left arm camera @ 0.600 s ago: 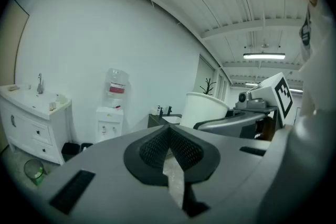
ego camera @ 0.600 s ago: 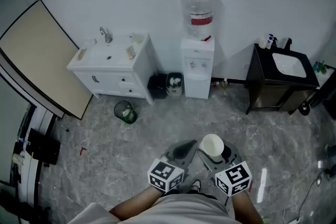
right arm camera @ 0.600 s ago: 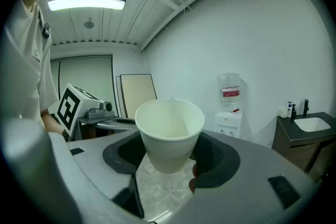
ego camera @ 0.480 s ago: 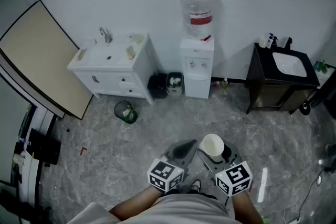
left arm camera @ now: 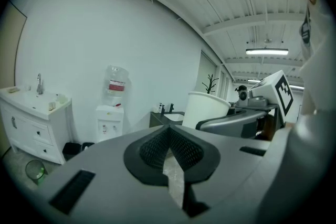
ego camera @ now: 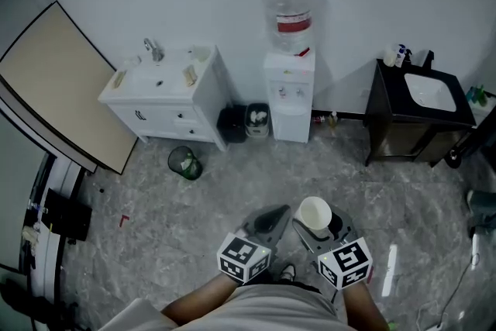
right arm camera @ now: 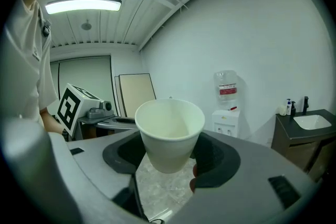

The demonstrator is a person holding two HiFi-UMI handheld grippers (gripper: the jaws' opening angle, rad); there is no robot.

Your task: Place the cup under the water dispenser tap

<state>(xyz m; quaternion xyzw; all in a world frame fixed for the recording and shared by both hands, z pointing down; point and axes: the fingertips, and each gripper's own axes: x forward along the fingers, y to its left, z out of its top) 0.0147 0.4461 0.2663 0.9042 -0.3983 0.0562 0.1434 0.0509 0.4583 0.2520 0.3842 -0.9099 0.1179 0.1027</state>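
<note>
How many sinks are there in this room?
2. The white cabinet's sink is left of the dispenser; the black cabinet's sink is right of it. More may lie outside the view.

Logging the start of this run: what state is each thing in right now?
cup: upright, empty, gripped between the right gripper's jaws
right gripper: jaws shut on the cup
left gripper: jaws together, nothing held
water dispenser: bottle mounted on top, no cup under its taps
white cabinet: drawers closed
</note>
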